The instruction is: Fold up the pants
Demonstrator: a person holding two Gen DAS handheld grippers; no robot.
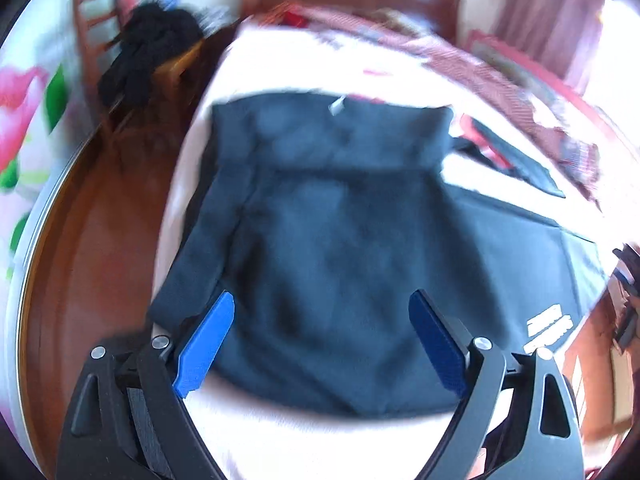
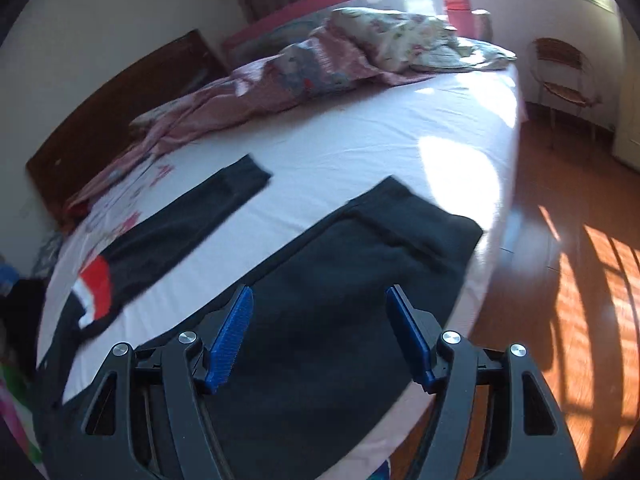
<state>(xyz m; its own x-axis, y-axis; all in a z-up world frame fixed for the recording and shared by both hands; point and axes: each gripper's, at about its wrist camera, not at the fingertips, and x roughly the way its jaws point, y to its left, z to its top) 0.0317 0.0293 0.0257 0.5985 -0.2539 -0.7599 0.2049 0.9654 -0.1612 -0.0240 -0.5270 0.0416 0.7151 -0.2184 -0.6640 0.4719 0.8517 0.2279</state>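
Dark navy pants [image 1: 332, 240] lie flat on the white bed sheet [image 1: 280, 432], waistband end away from me in the left wrist view, which is blurred. My left gripper [image 1: 320, 336] is open above the near part of the pants and holds nothing. In the right wrist view the pants [image 2: 340, 300] stretch toward the bed's right edge, with the cuffed leg ends [image 2: 412, 220] far from me. My right gripper [image 2: 320, 332] is open just above the dark cloth and holds nothing.
A second dark garment with a red and white stripe [image 2: 160, 248] lies on the bed to the left. A crumpled quilt and pillows [image 2: 320, 60] are heaped by the headboard. A wooden chair with dark clothes [image 1: 148, 52] stands beside the bed. Wooden floor [image 2: 560, 280] lies on the right.
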